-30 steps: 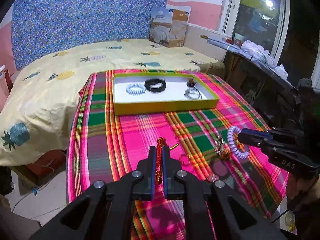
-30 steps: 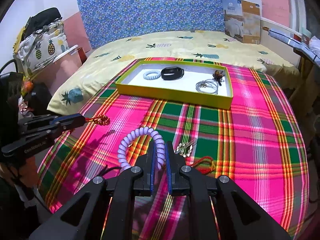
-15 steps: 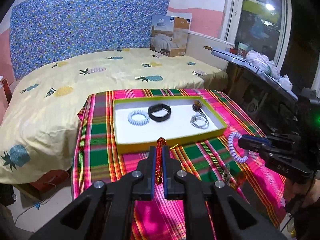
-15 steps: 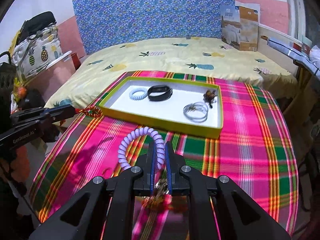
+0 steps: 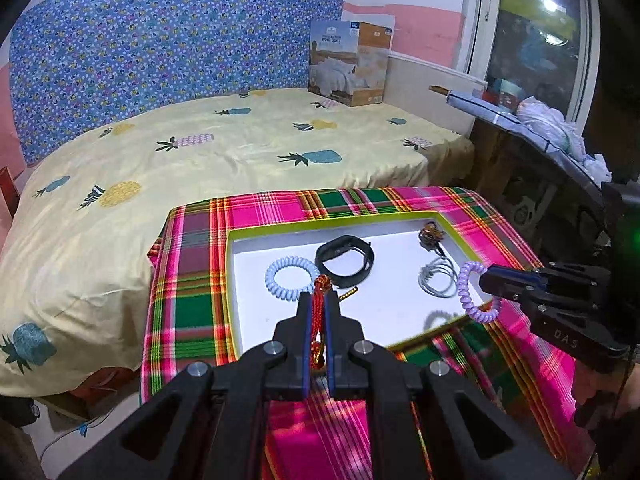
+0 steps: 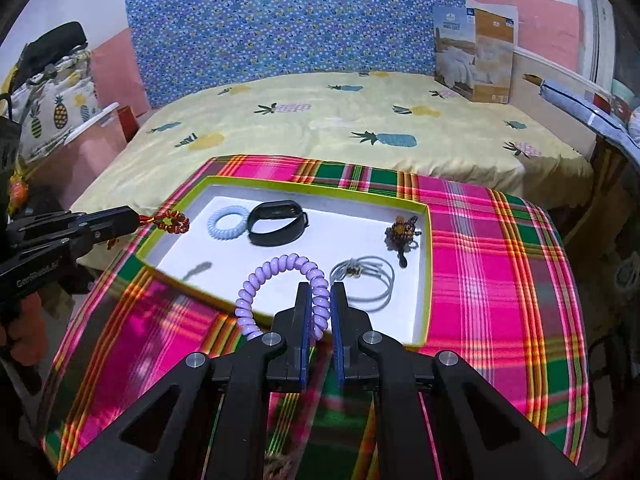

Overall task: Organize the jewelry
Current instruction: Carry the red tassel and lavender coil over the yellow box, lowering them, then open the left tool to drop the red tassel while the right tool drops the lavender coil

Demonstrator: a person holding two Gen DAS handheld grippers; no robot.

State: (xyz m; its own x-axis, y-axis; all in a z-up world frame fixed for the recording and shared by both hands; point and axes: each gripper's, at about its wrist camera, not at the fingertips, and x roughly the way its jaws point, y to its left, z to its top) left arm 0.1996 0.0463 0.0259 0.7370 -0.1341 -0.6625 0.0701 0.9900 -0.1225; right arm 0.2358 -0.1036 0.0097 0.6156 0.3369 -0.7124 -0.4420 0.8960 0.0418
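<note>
I've got 2 grippers up over the near edge of 1 tray, which sits on the plaid cloth. L to R: my left gripper is pinched tight on 1 red-and-gold cord bracelet; in the right cam it hangs at the tray's left rim. Inside the tray I count 4 pcs: 1 pale blue coil tie, touching 1 black band just to its R, then 1 bunch of grey loops, w/ 1 small brown beaded piece behind it near the R wall. My right gripper is clamped on 1 lilac coil tie, held in the air over the tray's near R part; coil arcs off to the L of the pads. Bed w/ pineapple sheet is behind the cloth.
</note>
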